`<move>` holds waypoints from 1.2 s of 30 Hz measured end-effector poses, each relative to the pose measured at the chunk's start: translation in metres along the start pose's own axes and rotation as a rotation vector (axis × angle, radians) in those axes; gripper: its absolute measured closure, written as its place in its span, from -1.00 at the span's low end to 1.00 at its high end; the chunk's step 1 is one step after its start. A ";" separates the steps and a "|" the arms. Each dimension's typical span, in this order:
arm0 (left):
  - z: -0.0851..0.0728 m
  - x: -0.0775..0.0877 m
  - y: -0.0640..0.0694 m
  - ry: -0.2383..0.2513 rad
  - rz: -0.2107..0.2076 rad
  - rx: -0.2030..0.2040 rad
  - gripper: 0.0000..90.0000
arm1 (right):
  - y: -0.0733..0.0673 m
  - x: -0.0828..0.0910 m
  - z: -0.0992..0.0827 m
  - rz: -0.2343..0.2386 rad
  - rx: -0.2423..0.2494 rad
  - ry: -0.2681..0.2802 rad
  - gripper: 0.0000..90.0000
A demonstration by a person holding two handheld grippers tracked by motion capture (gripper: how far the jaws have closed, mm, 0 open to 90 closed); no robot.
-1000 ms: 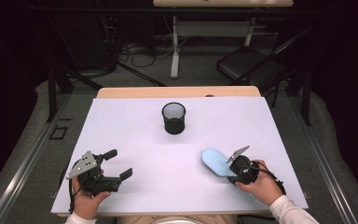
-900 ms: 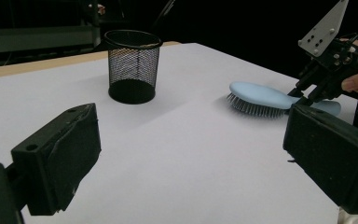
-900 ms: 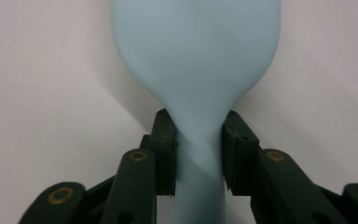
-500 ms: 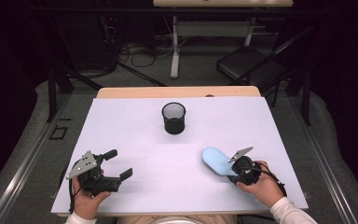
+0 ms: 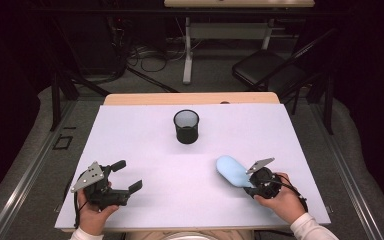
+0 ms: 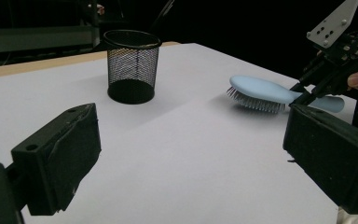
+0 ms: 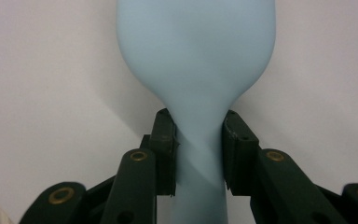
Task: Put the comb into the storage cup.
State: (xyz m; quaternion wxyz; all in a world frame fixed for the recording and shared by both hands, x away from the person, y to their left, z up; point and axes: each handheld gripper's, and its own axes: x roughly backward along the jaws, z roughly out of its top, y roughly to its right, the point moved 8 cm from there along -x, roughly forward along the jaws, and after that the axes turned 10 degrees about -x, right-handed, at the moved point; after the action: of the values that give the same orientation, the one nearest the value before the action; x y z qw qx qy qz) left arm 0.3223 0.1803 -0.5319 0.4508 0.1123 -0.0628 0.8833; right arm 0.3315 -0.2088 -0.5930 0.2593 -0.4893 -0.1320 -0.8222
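Here my right gripper [image 7: 198, 154] has its jaws clamped on the hairbrush [image 7: 198, 70] neck for control, while my left gripper [image 5: 122, 176], lower left, idles with jaws wide and empty.

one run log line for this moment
right gripper: shut on hairbrush handle | left gripper: open | mesh cup: upright

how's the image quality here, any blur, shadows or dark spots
High view: white table evenly lit, surroundings nearly black, mesh cup casts a soft shadow. Left gripper view: its own fingers loom large and soft, hairbrush sharper with a faint shadow beneath. Right gripper view: the brush is close and slightly soft, and a diagonal shadow crosses its handle.
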 end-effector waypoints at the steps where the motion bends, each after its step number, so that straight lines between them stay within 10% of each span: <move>1: 0.000 0.000 0.000 0.002 0.006 0.000 -0.91 | 0.000 0.002 0.000 -0.001 -0.002 0.002 0.54; 36: 0.000 -0.001 -0.001 0.014 0.015 0.005 -0.91 | -0.015 0.023 0.026 0.040 -0.039 0.201 0.54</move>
State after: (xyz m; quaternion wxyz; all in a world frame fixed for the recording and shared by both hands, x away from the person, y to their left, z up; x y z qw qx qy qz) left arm 0.3234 0.1796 -0.5320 0.4441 0.1070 -0.0581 0.8876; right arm 0.3334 -0.1913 -0.5601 0.2783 -0.4120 -0.0795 -0.8640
